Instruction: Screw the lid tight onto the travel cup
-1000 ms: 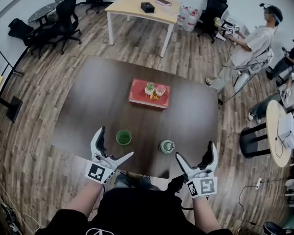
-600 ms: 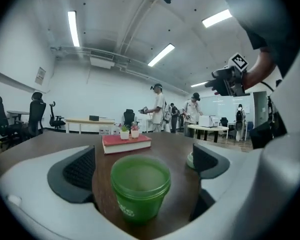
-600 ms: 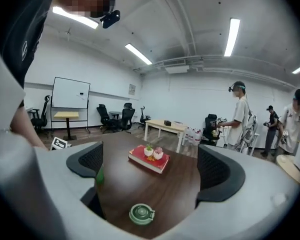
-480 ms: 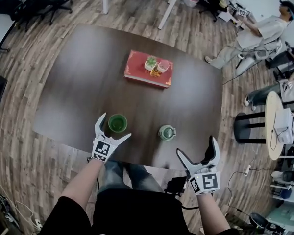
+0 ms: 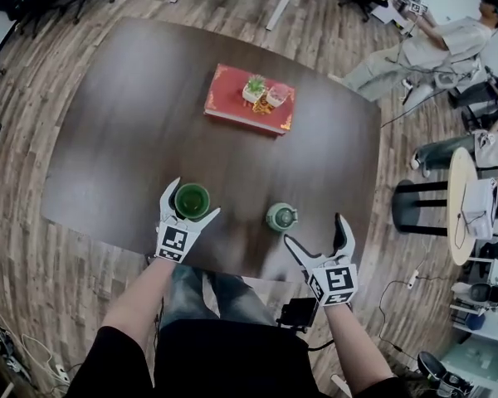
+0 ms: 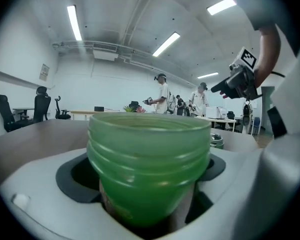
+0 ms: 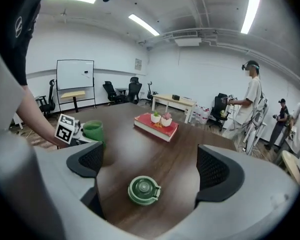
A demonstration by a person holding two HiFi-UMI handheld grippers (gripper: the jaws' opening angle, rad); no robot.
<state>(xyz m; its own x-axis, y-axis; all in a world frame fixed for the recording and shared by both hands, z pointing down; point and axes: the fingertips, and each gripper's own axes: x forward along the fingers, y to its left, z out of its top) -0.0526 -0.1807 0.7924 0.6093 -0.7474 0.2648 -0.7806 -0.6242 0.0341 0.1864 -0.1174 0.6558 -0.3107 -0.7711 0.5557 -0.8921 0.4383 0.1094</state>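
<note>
cup (image 6: 147,169) base hidden in left gripper (image 5: 193,197), jaws wide, closing, right gripper (image 5: 314,228) jaws spread

Pretty much the whole shot is taken up by the green cup (image 6: 149,156), stood upright and open-topped on the worktop (image 6: 30,141), with screw threads seen round its rim. It's bracketed by the left claw (image 6: 146,171), whose jaws have just been closing in, dark pads (image 6: 76,180) just beside it on either side. The lid (image 6: 217,140) is glimpsed behind it on the right. The right claw (image 6: 225,86) is held higher up, and people (image 6: 162,93) can be made out far back.
</note>
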